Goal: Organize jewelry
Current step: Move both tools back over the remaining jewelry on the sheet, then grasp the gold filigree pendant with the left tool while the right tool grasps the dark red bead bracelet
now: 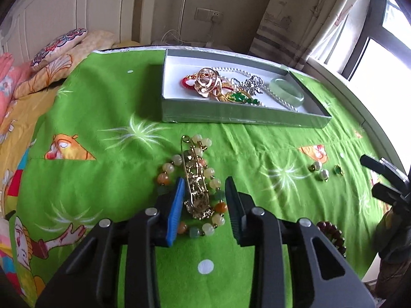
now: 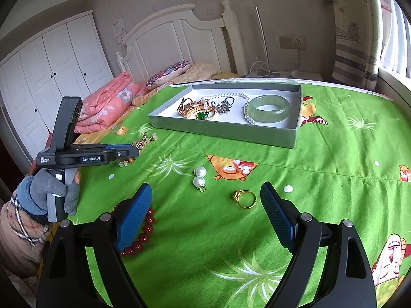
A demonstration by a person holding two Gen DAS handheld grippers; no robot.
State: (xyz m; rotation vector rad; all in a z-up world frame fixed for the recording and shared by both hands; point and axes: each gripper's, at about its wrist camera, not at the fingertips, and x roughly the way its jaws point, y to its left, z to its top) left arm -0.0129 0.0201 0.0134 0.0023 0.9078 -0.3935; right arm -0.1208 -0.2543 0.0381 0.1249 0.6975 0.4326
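1 box [image 2: 226, 131], 2 pearl earrings [image 2: 199, 177], 1 gold ring [image 2: 245, 198], 2 bead bracelets [image 1: 192, 179], 1 jade bangle [image 2: 269, 108].

Green bedsheet [image 2: 231, 231] — matt printed cloth. Bangle [image 2: 269, 108] — glossy, smooth, glassy green stone. Ring [image 2: 244, 198] shiny gold metal; tray [image 2: 226, 131] matt grey card.

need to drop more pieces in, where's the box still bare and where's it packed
Bare floor of the box lies at its end nearest the pillow, beside the gold pieces, and in a thin strip along the near wall. The middle is a tangle of chains, and the jade bangle with the pearl strand fills the window end.
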